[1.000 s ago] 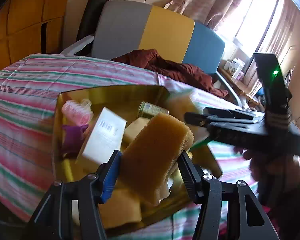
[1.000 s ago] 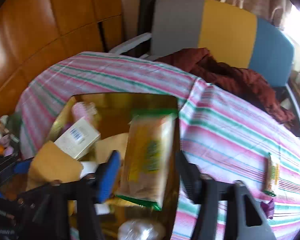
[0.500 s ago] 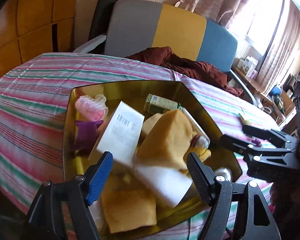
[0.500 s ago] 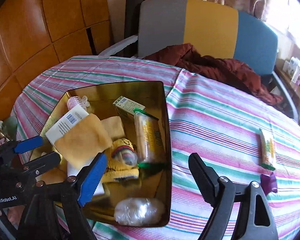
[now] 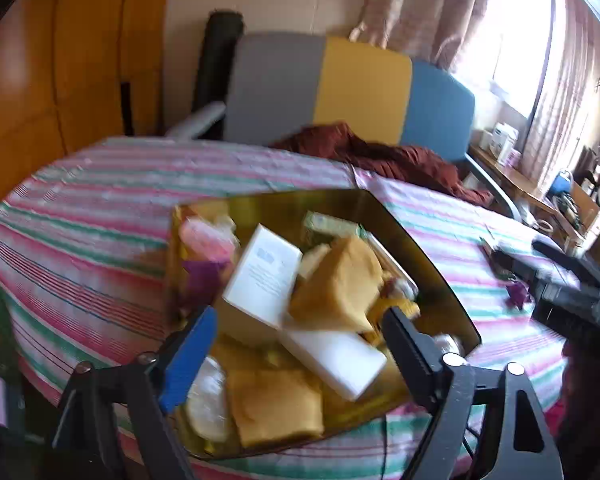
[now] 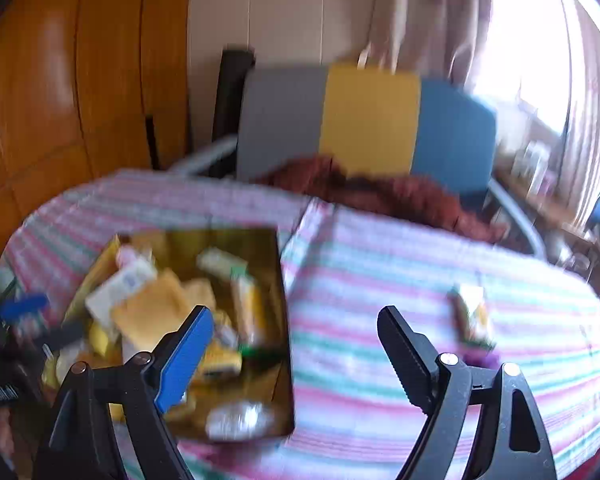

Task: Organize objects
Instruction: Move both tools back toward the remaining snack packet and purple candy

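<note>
A gold tray [image 5: 420, 252] on the striped tablecloth holds several items: a yellow sponge [image 5: 340, 284], a white box [image 5: 264, 276], a white block [image 5: 332, 356], a pink item [image 5: 206, 236]. My left gripper [image 5: 296, 344] is open and empty above the tray's near edge. My right gripper [image 6: 296, 344] is open and empty over the cloth beside the tray [image 6: 282, 280], in which a yellow snack packet [image 6: 246, 312] lies. A second snack packet [image 6: 470, 314] and a purple item [image 5: 516, 294] lie on the cloth to the right.
A grey, yellow and blue chair [image 5: 360, 88] with a dark red cloth [image 5: 380, 156] stands behind the table. Wooden panels [image 5: 60, 80] are at the left. A cluttered shelf [image 5: 560, 200] and bright window are at the right.
The left gripper has let go of the yellow sponge into the tray and pulled back. The right gripper has dropped the snack packet into the tray and moved back to the right.
</note>
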A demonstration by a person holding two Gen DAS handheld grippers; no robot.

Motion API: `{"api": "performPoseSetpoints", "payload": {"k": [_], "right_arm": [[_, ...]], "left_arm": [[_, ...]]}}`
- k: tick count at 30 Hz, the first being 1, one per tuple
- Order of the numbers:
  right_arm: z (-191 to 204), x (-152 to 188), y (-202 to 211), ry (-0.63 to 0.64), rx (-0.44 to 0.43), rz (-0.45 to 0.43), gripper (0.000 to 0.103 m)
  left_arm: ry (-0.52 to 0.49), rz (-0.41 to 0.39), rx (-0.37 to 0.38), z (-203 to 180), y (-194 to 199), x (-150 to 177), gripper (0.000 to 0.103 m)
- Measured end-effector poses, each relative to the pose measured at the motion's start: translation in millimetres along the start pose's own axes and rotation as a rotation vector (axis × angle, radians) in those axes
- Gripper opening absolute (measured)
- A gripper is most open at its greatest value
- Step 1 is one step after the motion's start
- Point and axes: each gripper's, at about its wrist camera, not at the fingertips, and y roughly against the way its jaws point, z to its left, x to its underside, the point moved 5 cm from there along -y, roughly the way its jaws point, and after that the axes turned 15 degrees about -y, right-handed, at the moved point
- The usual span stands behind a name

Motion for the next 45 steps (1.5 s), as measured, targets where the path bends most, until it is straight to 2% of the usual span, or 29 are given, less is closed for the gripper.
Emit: {"api": "performPoseSetpoints", "payload": {"k": [4, 9, 11, 13, 22, 28, 35, 37, 40, 42, 45], "right_arm": [[-3, 13, -7, -0.012, -0.017, 0.066, 0.08], [-9, 21, -10, -0.029, -0.037, 0.099, 0.08], [-14, 20, -9, -0.024, -0.029, 0.102, 0.082], [-19, 19, -8, -0.017, -0.017, 0.103, 0.083], [-69, 6, -2, -0.047, 0.078, 0.09, 0.084], [-128, -19, -2, -0.17, 0.158, 0.065, 0.084], [-213, -39, -12, -0.253, 0.344, 0.036, 0.084], [-239, -39, -17, -0.294, 0.39, 0.037, 0.084], [-279, -27, -25, -0.427, 0.43, 0.062, 0.084], [-300, -19, -30, -0.531, 0.439, 0.118, 0.084], [-315, -14, -24, -0.613, 0.434, 0.117, 0.084]], "left_arm": [[0.01, -0.021, -0.063, 11, 9, -2, 0.094], [0.017, -0.036, -0.087, 18, 17, -4, 0.094], [0.018, -0.051, -0.091, 18, 22, -7, 0.098], [0.018, -0.07, -0.088, 17, 27, -11, 0.101], [-0.088, -0.096, -0.01, -23, 33, -20, 0.102], [-0.177, -0.073, 0.028, -54, 26, -25, 0.102], [-0.239, -0.078, 0.052, -78, 20, -35, 0.102], [-0.261, -0.082, 0.059, -86, 18, -40, 0.102], [-0.285, -0.077, 0.074, -99, 12, -45, 0.101], [-0.297, -0.075, 0.084, -106, 8, -49, 0.101], [-0.314, -0.072, 0.1, -119, 2, -54, 0.101]]}}
